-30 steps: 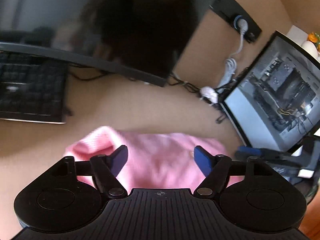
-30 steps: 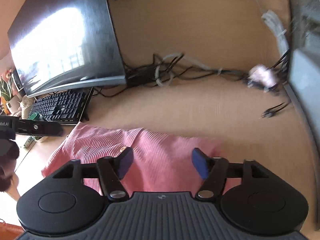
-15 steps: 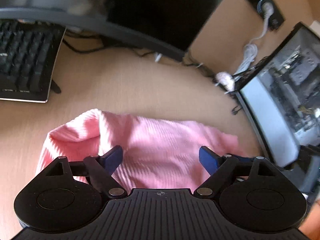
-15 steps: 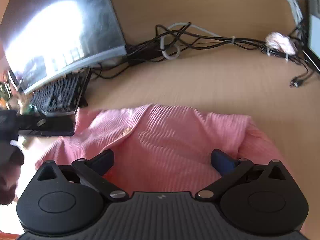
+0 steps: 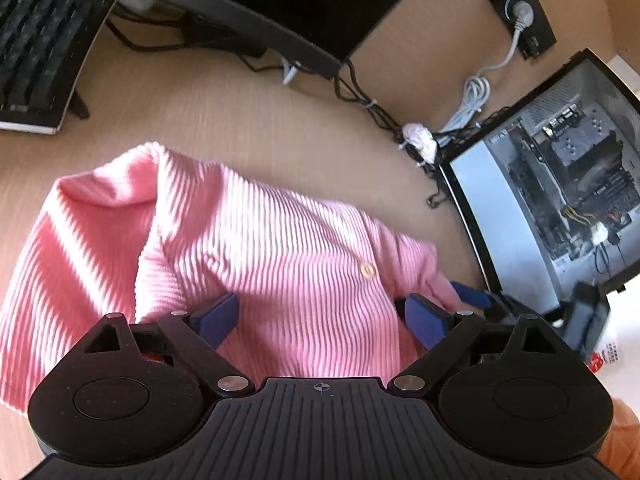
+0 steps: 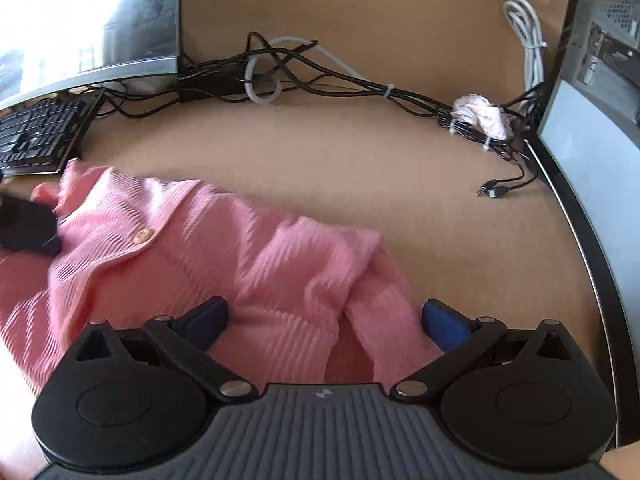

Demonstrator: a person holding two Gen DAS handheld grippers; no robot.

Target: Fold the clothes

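A pink ribbed garment [image 5: 256,240] with a small button lies rumpled on the wooden desk [image 5: 248,128]. It also shows in the right wrist view [image 6: 224,248]. My left gripper [image 5: 320,320] is open, its blue pads spread wide just over the garment's near part. My right gripper [image 6: 326,318] is open too, over the garment's right end, where a sleeve is folded over. The right gripper's blue tip shows at the garment's right edge in the left wrist view [image 5: 472,294]. Neither gripper holds cloth.
A curved monitor [image 5: 304,4] and black keyboard [image 5: 36,60] stand at the back left. An open PC case [image 5: 568,184] stands at the right. Tangled cables [image 6: 320,76] and a loose plug [image 6: 492,190] lie along the back of the desk.
Both grippers have dropped and tilted down toward the garment, which now fills more of each view. Both sets of jaws have spread wider. The garment's right end now lies folded over.
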